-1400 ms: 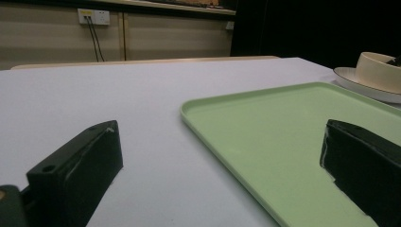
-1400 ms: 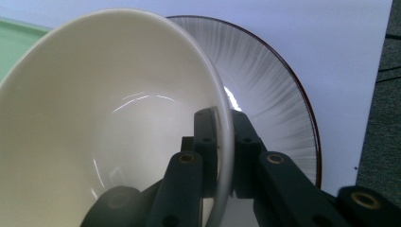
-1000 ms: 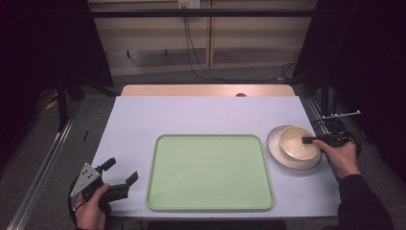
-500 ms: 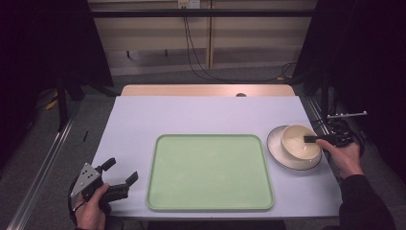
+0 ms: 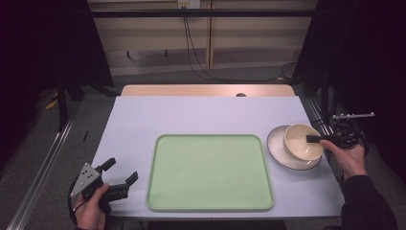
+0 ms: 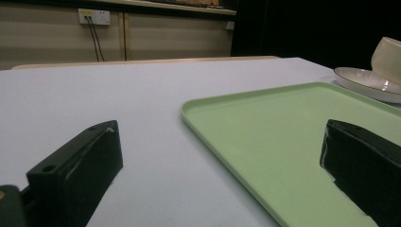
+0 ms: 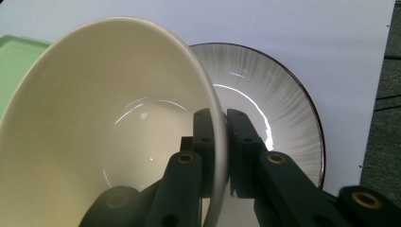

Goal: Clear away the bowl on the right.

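A cream bowl (image 5: 301,141) (image 7: 104,127) hangs tilted just over a grey-white plate (image 5: 282,154) (image 7: 279,109) at the table's right edge. My right gripper (image 5: 313,139) (image 7: 218,118) is shut on the bowl's rim, one jaw inside and one outside the wall. A pale green tray (image 5: 209,171) (image 6: 283,137) lies empty in the middle of the table. My left gripper (image 5: 119,172) rests open at the front left corner, beside the tray's left edge, with nothing between its fingers (image 6: 80,161). In the left gripper view the bowl (image 6: 387,54) and plate (image 6: 364,82) stand far off at the right.
The white table top (image 5: 201,115) has bare room behind and left of the tray. A wooden strip (image 5: 206,90) runs along the far edge. Cables hang on the wall behind.
The bowl has lifted and tipped a little over the plate in my right gripper, shifting slightly right. My left gripper has stayed put.
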Demonstrator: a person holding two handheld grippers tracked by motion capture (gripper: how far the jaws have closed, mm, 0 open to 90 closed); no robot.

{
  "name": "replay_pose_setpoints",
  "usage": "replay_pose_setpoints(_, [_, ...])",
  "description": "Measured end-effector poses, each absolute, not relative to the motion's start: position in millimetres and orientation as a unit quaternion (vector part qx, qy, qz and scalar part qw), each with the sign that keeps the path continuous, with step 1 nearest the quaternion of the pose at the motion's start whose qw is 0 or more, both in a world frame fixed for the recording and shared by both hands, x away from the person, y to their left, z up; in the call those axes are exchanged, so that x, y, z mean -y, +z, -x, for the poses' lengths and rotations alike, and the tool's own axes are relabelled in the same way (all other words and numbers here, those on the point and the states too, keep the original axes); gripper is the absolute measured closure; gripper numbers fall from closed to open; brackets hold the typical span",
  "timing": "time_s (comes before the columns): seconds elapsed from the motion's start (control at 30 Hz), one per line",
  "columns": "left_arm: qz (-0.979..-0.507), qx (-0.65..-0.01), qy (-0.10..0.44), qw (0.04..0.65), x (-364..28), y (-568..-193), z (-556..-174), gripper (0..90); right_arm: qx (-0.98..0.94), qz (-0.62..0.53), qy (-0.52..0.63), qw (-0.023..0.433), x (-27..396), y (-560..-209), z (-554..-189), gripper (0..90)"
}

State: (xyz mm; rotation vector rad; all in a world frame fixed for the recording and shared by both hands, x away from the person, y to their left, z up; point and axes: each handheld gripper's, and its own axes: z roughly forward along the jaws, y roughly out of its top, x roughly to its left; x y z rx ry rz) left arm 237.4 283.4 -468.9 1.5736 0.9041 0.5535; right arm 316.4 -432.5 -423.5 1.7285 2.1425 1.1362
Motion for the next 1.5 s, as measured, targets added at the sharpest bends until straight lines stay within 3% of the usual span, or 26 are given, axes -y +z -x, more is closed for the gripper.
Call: replay_pose_setpoints(1.5, [-0.674,-0.387,0.236,0.583,-283.1,-468.9,-237.6,0.1,-0.734,-0.514,0.436,0.086,394.9,-384.1,-310.8,83.6])
